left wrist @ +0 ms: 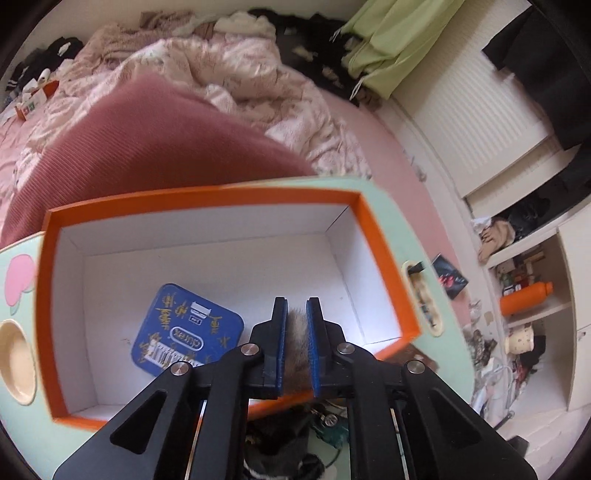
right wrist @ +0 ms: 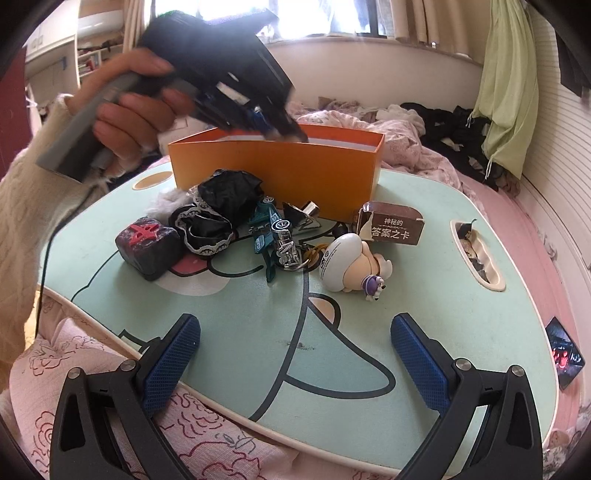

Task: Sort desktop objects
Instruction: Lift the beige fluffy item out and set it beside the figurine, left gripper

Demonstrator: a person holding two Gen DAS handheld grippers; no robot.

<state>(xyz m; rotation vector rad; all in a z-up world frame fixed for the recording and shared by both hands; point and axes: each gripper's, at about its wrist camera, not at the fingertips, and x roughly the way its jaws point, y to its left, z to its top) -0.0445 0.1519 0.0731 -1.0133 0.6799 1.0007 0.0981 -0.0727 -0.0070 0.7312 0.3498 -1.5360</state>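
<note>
A: Left gripper (left wrist: 297, 325) pinches a furry tuft (left wrist: 297, 328) over the box (left wrist: 207, 195), tin (left wrist: 184, 328) at nine o'clock.

B: Soft, light; mid-tuft pinch suits. Right gripper (right wrist: 295, 354) is spread, clutter at twelve o'clock.

We are in a bedroom at home: a rumpled floral quilt (left wrist: 229, 81) covers the bed, clothes (right wrist: 458, 129) heaped, curtained window (right wrist: 332, 14) behind.

Orange box (right wrist: 277, 166) — clutter (right wrist: 258, 229) in front
</note>
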